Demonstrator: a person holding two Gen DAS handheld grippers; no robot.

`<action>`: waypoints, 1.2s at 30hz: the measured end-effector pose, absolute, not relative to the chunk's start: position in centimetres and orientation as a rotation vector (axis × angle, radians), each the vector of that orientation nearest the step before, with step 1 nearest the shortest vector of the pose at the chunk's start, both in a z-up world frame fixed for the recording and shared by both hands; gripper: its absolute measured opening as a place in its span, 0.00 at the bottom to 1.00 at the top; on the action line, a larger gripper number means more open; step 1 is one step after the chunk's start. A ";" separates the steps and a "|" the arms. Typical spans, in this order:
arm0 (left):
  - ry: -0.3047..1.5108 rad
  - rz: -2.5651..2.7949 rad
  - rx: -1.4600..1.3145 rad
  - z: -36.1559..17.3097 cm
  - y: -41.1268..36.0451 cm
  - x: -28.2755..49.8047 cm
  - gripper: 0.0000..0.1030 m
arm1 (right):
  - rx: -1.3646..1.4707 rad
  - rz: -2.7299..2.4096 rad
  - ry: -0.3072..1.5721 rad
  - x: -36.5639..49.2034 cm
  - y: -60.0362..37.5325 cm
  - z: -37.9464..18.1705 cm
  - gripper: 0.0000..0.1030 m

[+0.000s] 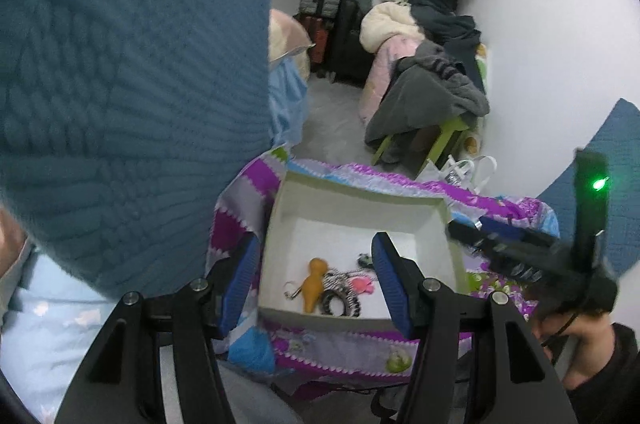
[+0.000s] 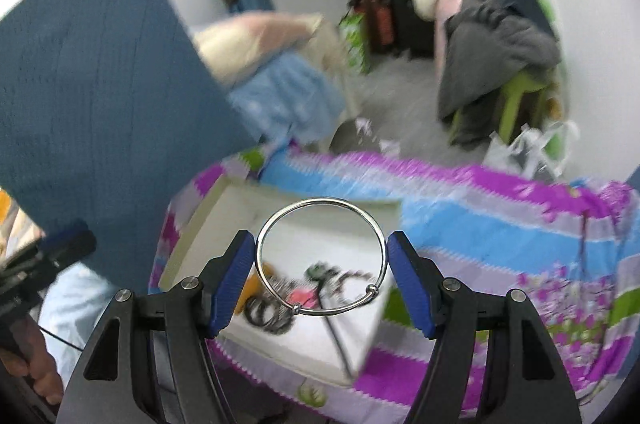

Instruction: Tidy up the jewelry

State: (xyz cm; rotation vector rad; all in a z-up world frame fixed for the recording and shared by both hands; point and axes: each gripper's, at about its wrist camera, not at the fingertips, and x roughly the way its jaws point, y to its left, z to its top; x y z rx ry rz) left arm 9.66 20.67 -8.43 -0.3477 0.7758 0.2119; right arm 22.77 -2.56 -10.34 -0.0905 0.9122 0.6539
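A teal quilted cover [image 1: 120, 83] hid everything from nine to twelve o'clock in the left wrist view. The left gripper [image 1: 316, 284] stood apart and empty over the white box [image 1: 360, 199], where an orange figure [image 1: 314, 282] and striped bands [image 1: 340, 294] lay. The right gripper [image 2: 322, 278] was clamped on a silver bangle [image 2: 320, 256] above the blurred box contents. A purple-striped cloth [image 2: 500, 224] covered the surface; heaped clothes [image 2: 488, 23] filled one o'clock.

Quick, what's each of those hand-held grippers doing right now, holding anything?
Left hand-held gripper: open, empty, above the white box.
Right hand-held gripper: closed on a silver bangle.
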 end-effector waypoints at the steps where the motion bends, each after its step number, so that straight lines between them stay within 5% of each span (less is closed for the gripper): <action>1: 0.781 0.214 -0.352 -8.8 20.9 9.6 0.57 | -0.108 0.666 0.941 22.6 -1.4 -11.8 0.65; 12: 0.838 0.211 -0.391 -11.9 21.3 9.6 0.58 | -0.216 0.656 1.071 21.5 1.7 -18.9 0.66; 18: 0.833 0.201 -0.389 -11.6 20.6 10.0 0.73 | -0.212 0.645 1.075 21.4 1.2 -19.0 0.66; 20: 0.820 0.190 -0.390 -11.1 20.3 9.9 0.74 | -0.200 0.648 1.063 21.5 0.9 -18.5 0.75; 27: 0.737 0.181 -0.348 -7.0 19.1 9.6 0.78 | -0.160 0.626 0.949 21.6 -1.1 -12.6 1.00; 36: 0.602 0.172 -0.287 0.2 16.5 7.3 0.81 | -0.091 0.601 0.719 18.6 -5.2 -0.8 1.00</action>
